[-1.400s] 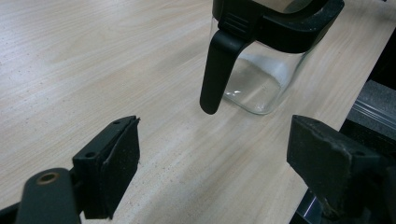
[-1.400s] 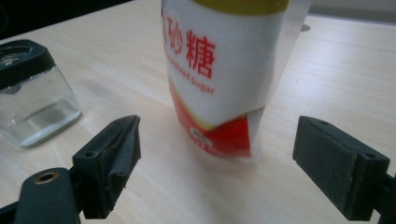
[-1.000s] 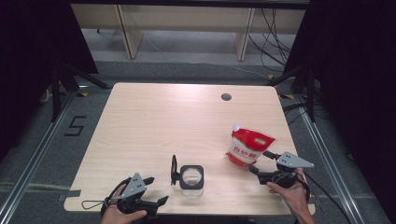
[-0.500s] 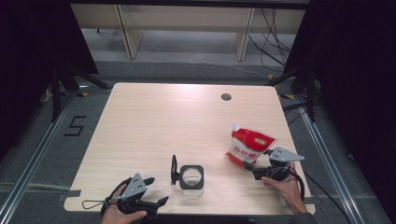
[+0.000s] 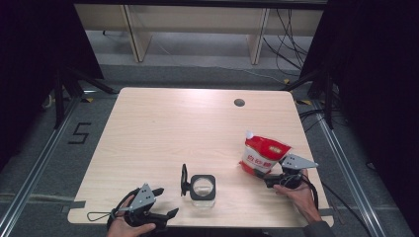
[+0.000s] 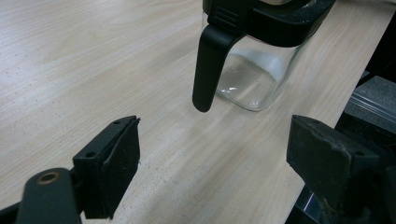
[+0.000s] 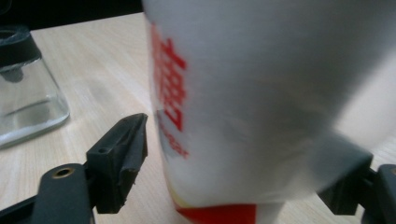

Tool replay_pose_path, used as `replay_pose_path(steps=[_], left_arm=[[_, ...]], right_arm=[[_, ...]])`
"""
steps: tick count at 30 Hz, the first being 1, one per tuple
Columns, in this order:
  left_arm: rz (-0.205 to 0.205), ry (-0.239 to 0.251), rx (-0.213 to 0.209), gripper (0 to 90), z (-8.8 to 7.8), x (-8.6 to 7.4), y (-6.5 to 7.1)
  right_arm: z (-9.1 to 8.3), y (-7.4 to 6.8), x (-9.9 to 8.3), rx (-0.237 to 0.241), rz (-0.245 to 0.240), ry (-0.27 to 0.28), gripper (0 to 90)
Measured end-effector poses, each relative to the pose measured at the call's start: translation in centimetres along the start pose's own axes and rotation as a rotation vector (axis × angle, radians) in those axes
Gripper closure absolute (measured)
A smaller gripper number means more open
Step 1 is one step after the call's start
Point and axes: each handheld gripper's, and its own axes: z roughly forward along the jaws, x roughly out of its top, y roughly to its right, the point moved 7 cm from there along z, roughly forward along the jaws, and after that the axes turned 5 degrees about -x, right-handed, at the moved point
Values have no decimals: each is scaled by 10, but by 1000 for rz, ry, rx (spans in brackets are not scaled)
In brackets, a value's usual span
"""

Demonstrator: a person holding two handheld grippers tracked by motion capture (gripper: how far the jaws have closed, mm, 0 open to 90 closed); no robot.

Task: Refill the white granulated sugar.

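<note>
At bottom left of high view, left gripper [image 5: 165, 202] jaws wide, empty. Lower centre: glass jar [image 5: 202, 188] on table [image 5: 163, 128]. Lower right: right gripper [image 7: 229, 186] jaws closing, straddling pouch [image 5: 263, 154] base, left pad clear of it.

A: From the high view we see the surface [image 5: 168, 133] evenly lit from above, with dark surroundings and only soft, short shadows.

B: We agree, though that view is a bit soft. In the right gripper view the pouch [image 7: 261, 102] is blurred and out of focus; in the left gripper view we see glare on the glass jar [image 6: 254, 79].
</note>
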Motion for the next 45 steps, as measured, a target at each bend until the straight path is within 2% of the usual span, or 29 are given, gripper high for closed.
replay_pose_path(steps=[1,3,5,7,9,10,12,14,15,16,19,20,21,22,23,26,28,30,31,34,35,36,37,38,41,42,43,44,45], left_arm=[[-26,4,1,169,1,0,1],[-8,-16,4,169,-1,-2,1],[-19,-1,11,169,0,-1,0],[0,-7,4,169,0,-1,-1],[-20,-7,2,169,0,-1,1],[-22,-3,4,169,0,-1,1],[-20,-3,3,169,0,-1,1],[-22,0,-4,169,1,-1,2],[-15,-4,-5,169,1,-1,2],[-15,-9,1,169,0,-1,2],[-8,-18,-1,169,0,-1,2],[-7,-18,0,169,0,-1,1],[-18,-6,-1,169,1,-1,2],[-16,-7,0,170,1,-1,1],[-17,-8,0,170,1,-1,2],[-16,-8,-1,171,1,-1,2],[-13,-13,1,171,1,-1,2],[3,-34,7,171,0,-2,0],[9,-42,10,171,-1,-3,0],[8,-34,5,173,0,-2,0],[-17,-6,-9,173,2,0,3],[-9,-16,-5,173,2,-1,3],[-15,-8,-8,173,2,0,3],[-15,-8,-8,173,2,0,3],[3,-10,-4,173,1,0,2],[-9,-10,-5,173,1,0,3],[-14,-7,-7,173,1,0,3],[-5,-10,-6,173,1,0,3],[-4,-7,-10,173,1,0,4]], right_arm=[[2,2,1,4,-35,9,227],[5,2,0,-13,-49,-15,230],[7,2,0,-17,-30,-43,250],[9,3,2,-13,-44,-19,249],[11,6,2,-17,-45,-33,246],[11,3,2,7,-10,-39,246],[12,4,2,9,-10,-36,245],[14,7,3,11,-48,-30,246],[14,6,3,21,-39,-33,246],[13,2,3,30,-2,-37,246],[12,2,2,24,-15,-48,248],[14,6,3,13,-54,-35,255],[14,2,2,46,-42,-52,263],[14,4,3,10,-44,-42,263],[13,3,2,11,-34,-53,263],[15,6,3,-2,-70,-52,260],[15,2,2,14,-37,-58,259],[16,2,3,27,-51,-51,258],[15,0,2,17,-11,-64,258],[16,1,1,11,-16,-80,256],[16,2,1,13,-19,-86,257],[17,2,1,24,-20,-76,256],[19,6,3,10,-64,-73,256],[20,4,2,12,-24,-91,261],[23,1,3,18,-14,-89,278],[24,0,4,37,-27,-78,285],[24,0,3,24,-28,-95,290],[27,2,5,42,-80,-70,292],[26,-2,4,46,-30,-84,292]])
